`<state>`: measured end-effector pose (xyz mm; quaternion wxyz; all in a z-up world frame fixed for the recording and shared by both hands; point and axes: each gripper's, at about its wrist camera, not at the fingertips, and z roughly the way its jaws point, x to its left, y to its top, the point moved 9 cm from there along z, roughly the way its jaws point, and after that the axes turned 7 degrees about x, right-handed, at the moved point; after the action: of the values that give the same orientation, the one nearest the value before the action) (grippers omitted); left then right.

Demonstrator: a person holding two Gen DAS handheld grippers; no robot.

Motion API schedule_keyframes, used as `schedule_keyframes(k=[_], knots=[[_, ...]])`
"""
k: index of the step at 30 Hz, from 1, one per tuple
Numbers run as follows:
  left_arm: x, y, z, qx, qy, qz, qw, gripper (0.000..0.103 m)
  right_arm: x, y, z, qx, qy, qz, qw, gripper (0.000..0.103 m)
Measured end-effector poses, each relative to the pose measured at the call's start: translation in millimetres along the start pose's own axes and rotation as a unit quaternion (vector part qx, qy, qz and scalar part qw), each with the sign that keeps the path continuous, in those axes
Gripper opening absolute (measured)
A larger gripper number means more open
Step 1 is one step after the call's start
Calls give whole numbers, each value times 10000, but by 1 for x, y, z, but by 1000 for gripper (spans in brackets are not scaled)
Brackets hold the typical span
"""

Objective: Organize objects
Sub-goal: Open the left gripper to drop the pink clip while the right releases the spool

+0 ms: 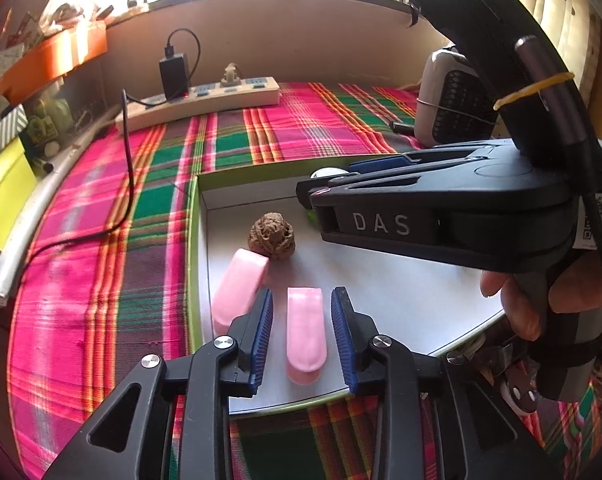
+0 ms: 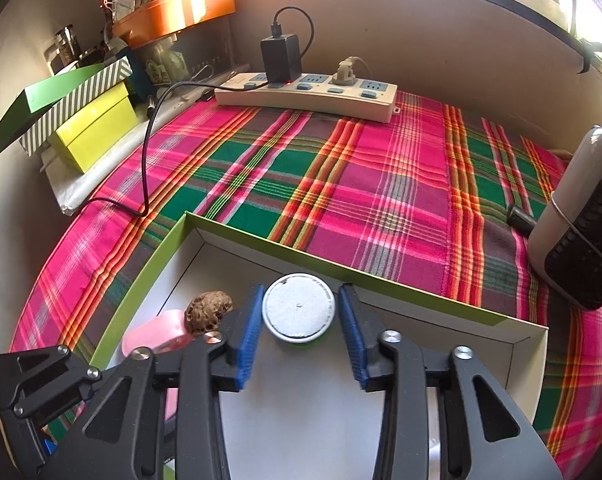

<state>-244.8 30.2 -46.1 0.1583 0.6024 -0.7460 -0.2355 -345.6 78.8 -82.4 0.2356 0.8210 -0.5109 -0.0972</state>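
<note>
A shallow white tray with green walls (image 1: 193, 264) lies on the plaid cloth; it also shows in the right wrist view (image 2: 381, 280). In it lie two pink oblong pieces: one (image 1: 305, 332) sits between the fingers of my open left gripper (image 1: 303, 334), not touched, the other (image 1: 239, 290) lies to its left against a brown walnut (image 1: 272, 235). My right gripper (image 2: 300, 322) is open around a round white-lidded green jar (image 2: 299, 310) standing in the tray, with small gaps on both sides. The walnut (image 2: 209, 312) and a pink piece (image 2: 157, 336) show left of it.
A white power strip (image 2: 305, 94) with a black charger and cable (image 2: 147, 168) lies at the back. Green and yellow boxes (image 2: 81, 120) are stacked at the left. A white and black appliance (image 2: 581, 232) stands at the right. The right gripper body (image 1: 441, 208) hangs over the tray.
</note>
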Motion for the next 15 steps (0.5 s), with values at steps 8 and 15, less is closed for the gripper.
schedule_keyframes(k=[8,15], knots=[[-1,-1,-8,-62,18,30,10000,30,-1,0,-13,-170,-38,51,9998,48],[0,-3,-19,-161,64,35,9998,30,-3,-2,-25,-309,-30,156,9994,49]])
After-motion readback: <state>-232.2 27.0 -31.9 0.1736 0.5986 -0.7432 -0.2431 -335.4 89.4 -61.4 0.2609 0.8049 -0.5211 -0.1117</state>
